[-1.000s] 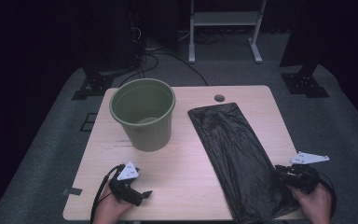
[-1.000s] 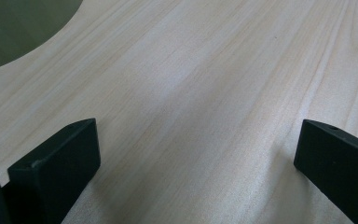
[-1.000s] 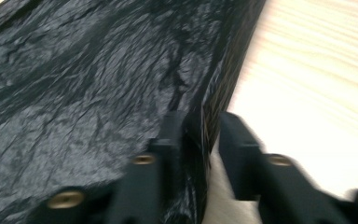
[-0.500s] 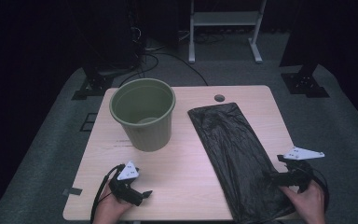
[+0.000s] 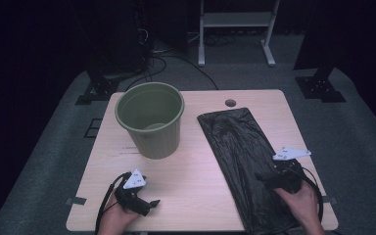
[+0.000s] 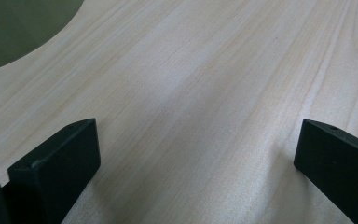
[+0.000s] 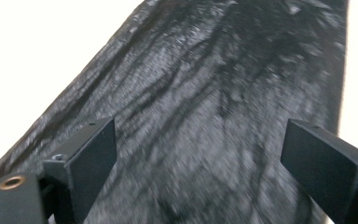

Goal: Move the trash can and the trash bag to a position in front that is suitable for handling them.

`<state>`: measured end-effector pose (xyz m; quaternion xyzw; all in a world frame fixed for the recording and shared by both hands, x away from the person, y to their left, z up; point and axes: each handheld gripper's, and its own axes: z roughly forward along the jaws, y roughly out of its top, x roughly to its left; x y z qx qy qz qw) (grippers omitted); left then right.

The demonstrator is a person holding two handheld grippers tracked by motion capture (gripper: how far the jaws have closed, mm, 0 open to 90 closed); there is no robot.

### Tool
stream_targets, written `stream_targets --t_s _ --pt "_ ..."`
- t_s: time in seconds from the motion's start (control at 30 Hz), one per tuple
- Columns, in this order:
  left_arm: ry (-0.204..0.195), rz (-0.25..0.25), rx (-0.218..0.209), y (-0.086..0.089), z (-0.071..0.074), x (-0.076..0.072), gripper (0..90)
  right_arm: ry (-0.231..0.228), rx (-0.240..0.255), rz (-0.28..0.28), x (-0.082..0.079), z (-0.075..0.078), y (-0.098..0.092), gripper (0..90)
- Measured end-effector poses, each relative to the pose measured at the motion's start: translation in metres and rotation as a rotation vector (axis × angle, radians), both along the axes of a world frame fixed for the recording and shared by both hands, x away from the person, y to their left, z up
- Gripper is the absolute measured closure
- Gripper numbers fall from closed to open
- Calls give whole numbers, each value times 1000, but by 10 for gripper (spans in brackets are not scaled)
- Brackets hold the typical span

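The black plastic bag [image 5: 247, 164] lies flat along the right half of the surface [image 5: 200, 171], running from near the far edge to the near edge, where the person's right hand [image 5: 301, 203] and its cable cover the bag's near end. The right claw [image 5: 267, 177] hangs over the bag's near part; its jaws have just been opening and now stand wide apart with nothing between them, the wrinkled bag [image 7: 205, 116] lying beneath, blurred in the right gripper view. The bag's right side runs close to the right edge of the surface, leaving a thin strip of bare wood.

The left claw [image 5: 152, 203] sits near the near-left corner, jaws spread wide over bare wood [image 6: 191, 102] and holding nothing. The left hand [image 5: 115, 220] is cut off by the bottom of the high view.

A green bin [image 5: 150, 120] stands upright toward the far-left corner. A broad bare stretch lies between bin, bag and near edge.
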<state>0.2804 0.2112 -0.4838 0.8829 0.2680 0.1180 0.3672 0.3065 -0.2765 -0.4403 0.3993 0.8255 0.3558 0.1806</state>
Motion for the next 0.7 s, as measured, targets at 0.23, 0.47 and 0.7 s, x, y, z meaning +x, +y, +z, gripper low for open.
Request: stream_targets --t_s 0.23,0.47,0.7 --pt "0 5 0 0 0 0 0 49 -20 11 20 -25 23 90" --pt "-4 19 0 0 0 -1 0 59 -35 28 24 -37 31 90" --pt "-11 29 -17 4 6 0 0 42 -34 48 22 -41 37 90"
